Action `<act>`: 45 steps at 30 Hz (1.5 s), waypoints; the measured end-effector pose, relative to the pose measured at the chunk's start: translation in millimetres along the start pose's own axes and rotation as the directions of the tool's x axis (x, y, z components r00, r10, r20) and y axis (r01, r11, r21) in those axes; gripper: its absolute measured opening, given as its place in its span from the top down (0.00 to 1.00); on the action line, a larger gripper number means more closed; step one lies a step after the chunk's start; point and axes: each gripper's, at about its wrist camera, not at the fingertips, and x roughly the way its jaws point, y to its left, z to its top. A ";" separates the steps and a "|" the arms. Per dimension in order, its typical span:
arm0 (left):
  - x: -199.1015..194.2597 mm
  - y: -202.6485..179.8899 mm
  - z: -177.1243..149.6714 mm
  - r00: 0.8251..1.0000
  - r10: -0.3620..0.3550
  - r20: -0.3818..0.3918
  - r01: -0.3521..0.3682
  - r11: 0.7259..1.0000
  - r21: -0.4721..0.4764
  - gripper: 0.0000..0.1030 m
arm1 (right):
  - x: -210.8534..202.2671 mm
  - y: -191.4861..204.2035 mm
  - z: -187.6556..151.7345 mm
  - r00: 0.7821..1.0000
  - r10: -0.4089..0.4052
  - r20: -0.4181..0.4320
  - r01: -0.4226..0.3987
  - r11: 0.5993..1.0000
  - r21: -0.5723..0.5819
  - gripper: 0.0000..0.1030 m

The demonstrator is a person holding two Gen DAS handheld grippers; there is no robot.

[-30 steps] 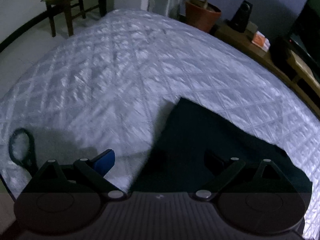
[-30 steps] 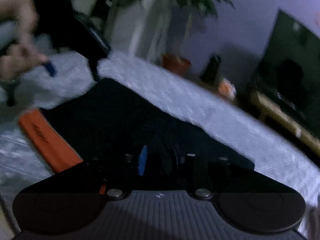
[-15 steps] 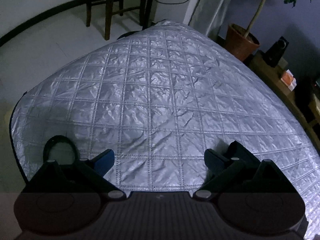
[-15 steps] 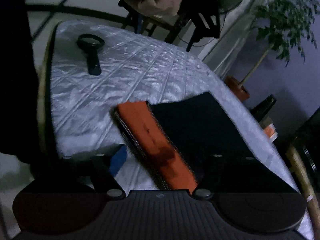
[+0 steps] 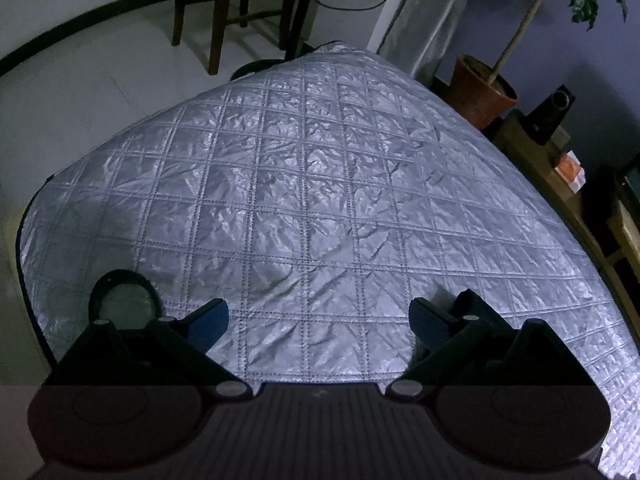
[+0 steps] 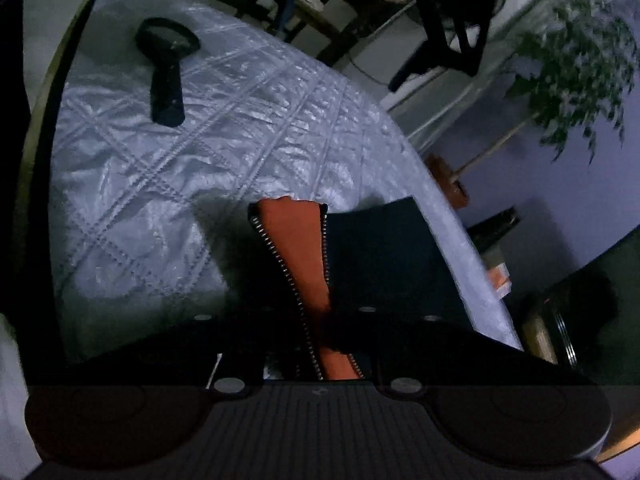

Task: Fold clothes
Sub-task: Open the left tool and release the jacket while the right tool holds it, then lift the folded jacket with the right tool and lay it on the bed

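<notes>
2 grippers are ours to manage, and only one is near the cloth. Our left gripper (image 5: 318, 318) hangs over the bare quilted silver cover (image 5: 304, 200) with its blue-padded fingers (image 5: 208, 320) spread wide and nothing between them; a magnifying glass (image 5: 124, 296) lies on the cover just beside its left finger. Our right gripper (image 6: 316, 344) sits low over the dark garment (image 6: 384, 256), which lies near the cover's right edge with its orange lining (image 6: 296, 248) and zip teeth (image 6: 280, 264) turned up. The right fingers are lost in shadow, so we cannot tell how far apart they stand or whether they have caught any cloth. We judge the step in hand to be taking hold of the garment for a fold. To do it well we should catch the zip edge with the right, bring the left across to a matching edge or corner, and lift both evenly so the panel does not twist. The zip may snag or drag, so a slow, level pull suits it. We should keep clear of the magnifying glass.
</notes>
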 end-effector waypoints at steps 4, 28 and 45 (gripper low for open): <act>-1.3 -2.7 0.3 1.000 -0.005 0.003 0.005 1.000 -0.007 0.07 | 7.2 -13.5 5.7 0.999 0.053 -0.001 -0.053 0.998 0.023 0.79; 5.4 -159.7 -109.7 0.994 -0.091 -0.067 0.109 0.913 0.392 0.06 | -91.5 -182.1 -274.2 0.981 -0.049 -0.186 0.163 -0.304 0.939 0.72; 21.8 -219.1 -184.6 0.984 -0.082 -0.156 0.162 0.770 0.618 0.03 | -110.0 -243.5 -345.0 0.976 0.216 0.034 0.035 -0.307 0.951 0.22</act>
